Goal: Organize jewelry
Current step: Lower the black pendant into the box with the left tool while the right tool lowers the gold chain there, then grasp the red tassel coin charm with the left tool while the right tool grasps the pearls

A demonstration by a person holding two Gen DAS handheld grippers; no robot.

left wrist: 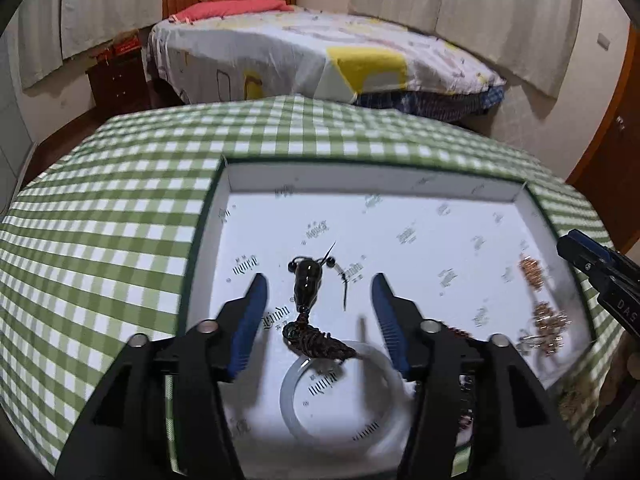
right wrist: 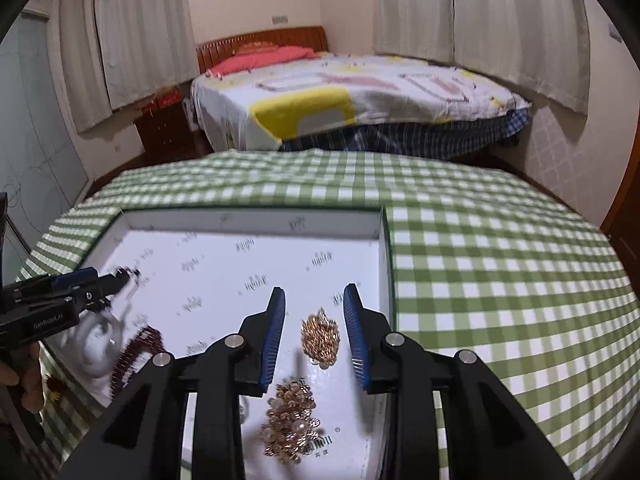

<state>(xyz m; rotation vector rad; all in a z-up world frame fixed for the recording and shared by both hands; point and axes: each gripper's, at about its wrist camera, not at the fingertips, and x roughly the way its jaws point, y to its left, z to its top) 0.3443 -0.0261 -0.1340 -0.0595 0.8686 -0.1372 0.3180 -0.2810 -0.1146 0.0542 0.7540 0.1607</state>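
1. A shallow white box, printed with small dark logos, is seen lying on a table draped in a green-and-white checked cloth, with a bed in the room behind
2. The left gripper is held over the box with its blue-padded fingers spread wide and nothing between them; a dark pendant on a braided brown cord is framed in the gap, lying on the box floor
3. A pale translucent bangle is shown just below the pendant, the cord's end resting across its rim
4. The right gripper is likewise seen parted and empty, poised above a gold-coloured cluster earring near the box's right wall
5. A second gold cluster, set with pale beads, is pictured nearer the camera, beside dark red beads, blurred
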